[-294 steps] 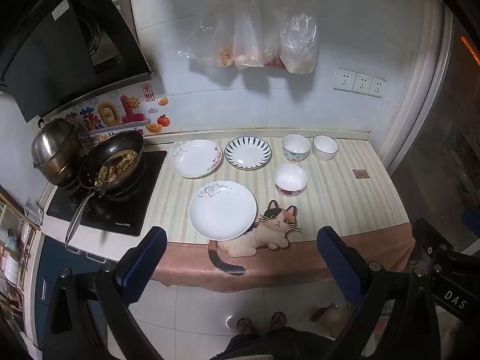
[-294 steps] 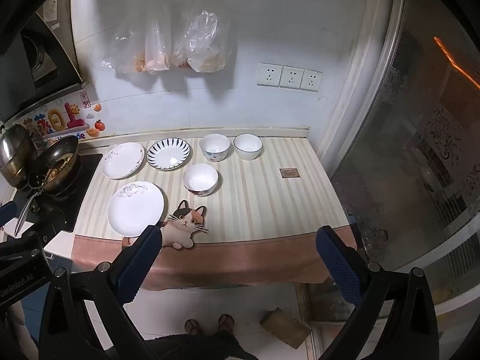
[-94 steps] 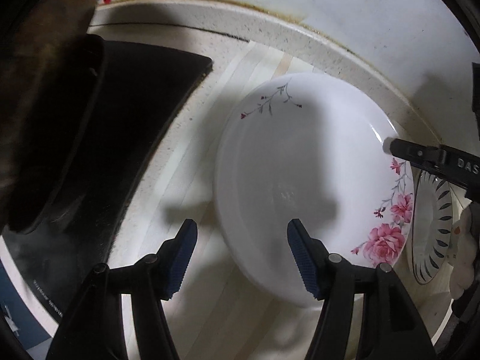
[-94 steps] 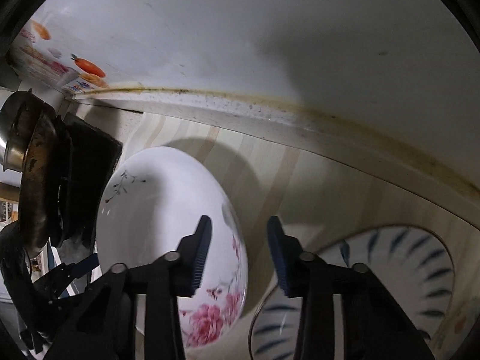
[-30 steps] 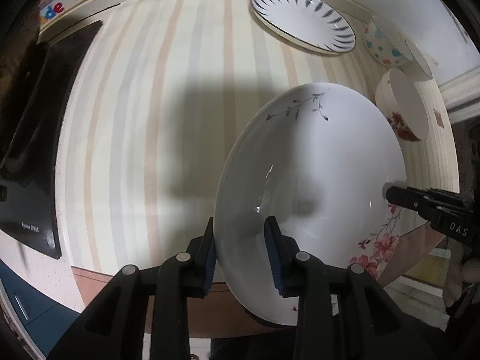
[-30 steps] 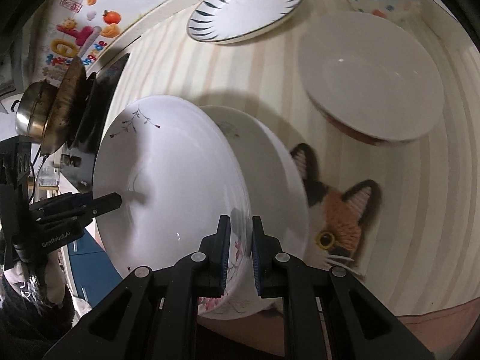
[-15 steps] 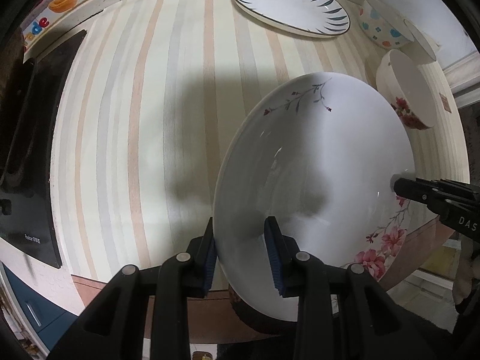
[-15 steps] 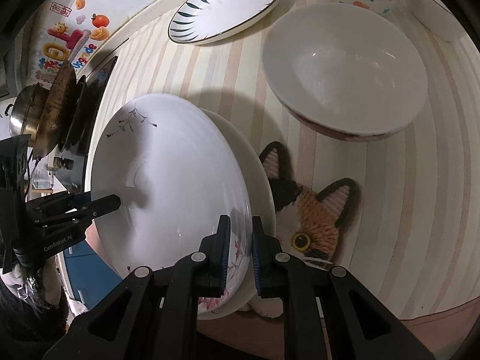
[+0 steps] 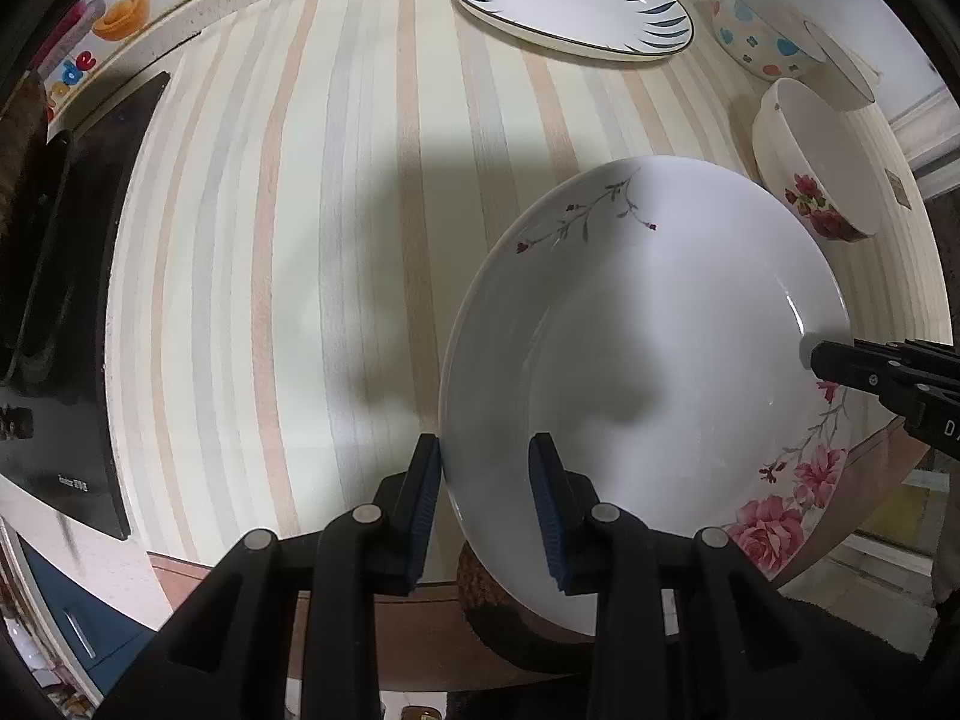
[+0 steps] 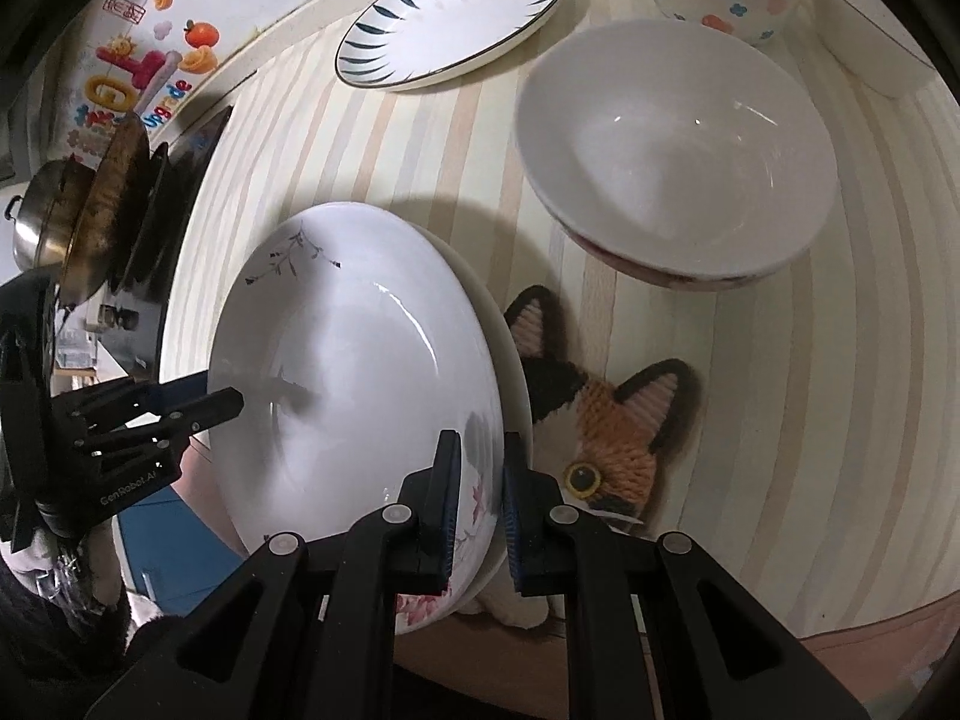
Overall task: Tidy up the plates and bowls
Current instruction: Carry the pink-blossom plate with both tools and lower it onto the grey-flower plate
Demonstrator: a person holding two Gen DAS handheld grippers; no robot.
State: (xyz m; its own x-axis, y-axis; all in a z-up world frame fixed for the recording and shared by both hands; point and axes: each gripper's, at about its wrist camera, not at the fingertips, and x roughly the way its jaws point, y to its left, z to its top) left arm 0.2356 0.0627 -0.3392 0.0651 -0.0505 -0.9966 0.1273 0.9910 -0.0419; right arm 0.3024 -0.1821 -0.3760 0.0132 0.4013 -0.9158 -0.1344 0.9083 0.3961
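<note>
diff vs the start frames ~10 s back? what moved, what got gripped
The rose plate left its spot at the back by the stove. Both grippers, open then, now clamp its rim: left gripper on one edge, right gripper on the opposite. It now sits over the plain plate at the front by the cat mat. Unmoved: blue-leaf plate, rose bowl, dotted bowl.

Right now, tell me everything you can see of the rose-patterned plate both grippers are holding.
The rose-patterned plate is glossy white, ceramic-looking, shallow and deep-welled, with pink roses on one rim and a thin twig sprig opposite. The left gripper and right gripper clamp opposite rims. It sits over the plain white plate; contact between them is unclear.
</note>
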